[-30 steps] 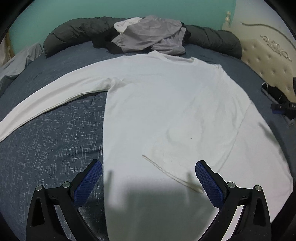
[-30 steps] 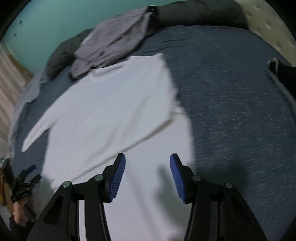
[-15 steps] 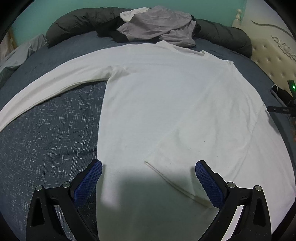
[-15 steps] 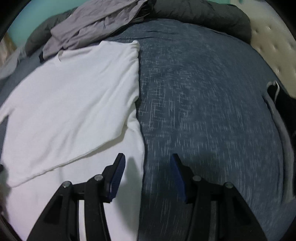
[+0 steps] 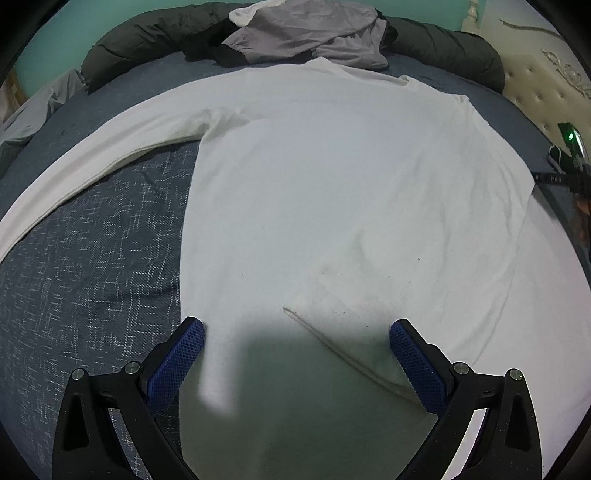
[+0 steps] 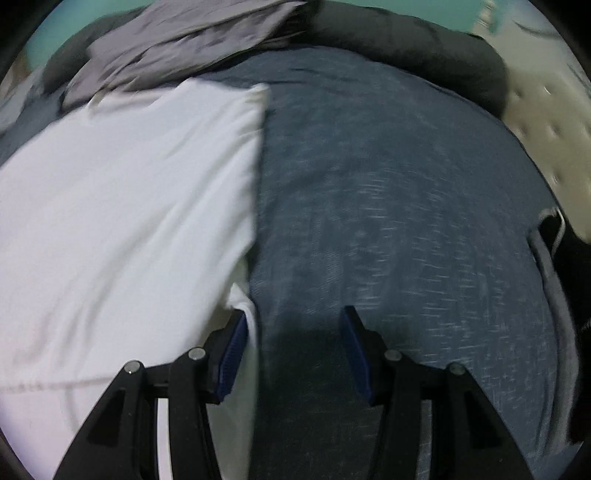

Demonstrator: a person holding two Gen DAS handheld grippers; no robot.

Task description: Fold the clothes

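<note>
Where creased, white shirt [image 5: 332, 192], flat.

Shirt [image 5: 332, 192] lies on bed [image 5: 92, 258], clothes pile [image 5: 306, 33] behind.

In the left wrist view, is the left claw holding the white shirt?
No. The left claw is wide open above the white shirt, and its blue pads grip nothing.
</note>
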